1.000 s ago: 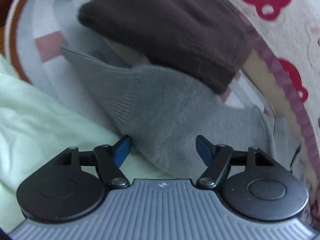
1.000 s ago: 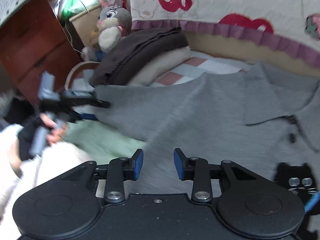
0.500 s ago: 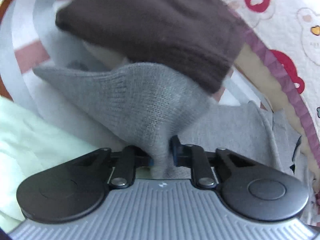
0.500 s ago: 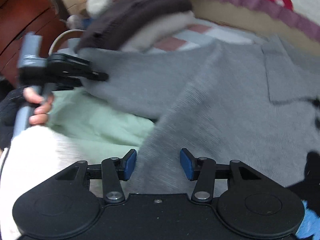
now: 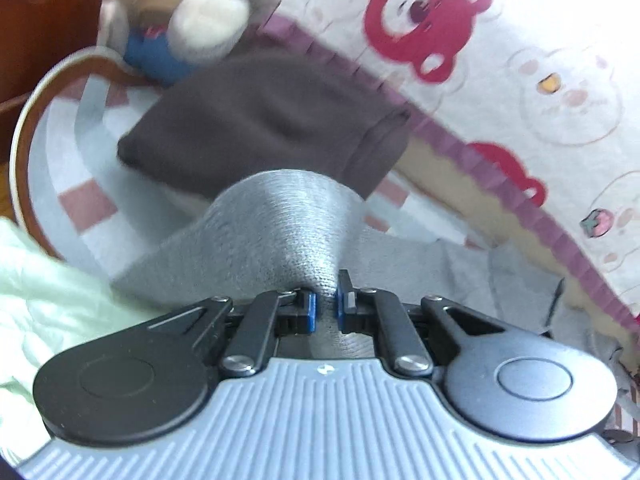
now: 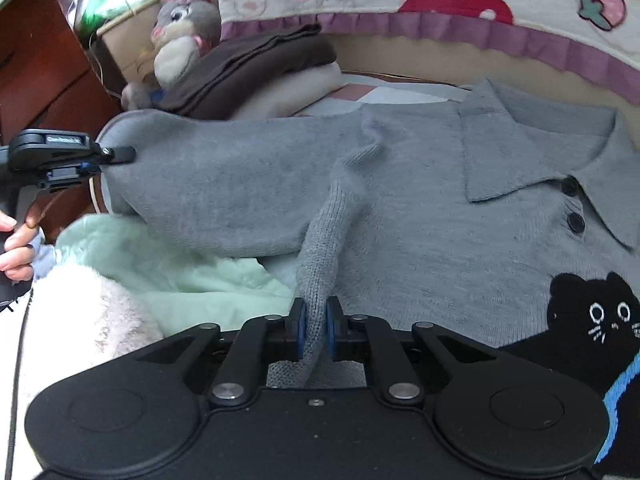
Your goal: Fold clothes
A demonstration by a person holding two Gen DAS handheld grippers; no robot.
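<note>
**Grey sweater pinched at two points**

A fold of the grey sweater [image 6: 248, 184] is clamped between the nearly closed pads of the left gripper [image 5: 325, 308]. Its knit is bunched between the closing jaws of the right gripper [image 6: 314, 330]. The garment is spread beside a pale green cloth [image 6: 192, 264].

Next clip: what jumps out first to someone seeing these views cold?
A grey knitted collared sweater with a black cat patch fills the right wrist view. Each claw pinches a bunch of its fabric: the right claw near the underarm as it closes, the left claw at the sleeve end. Behind lies a folded dark brown garment.
</note>
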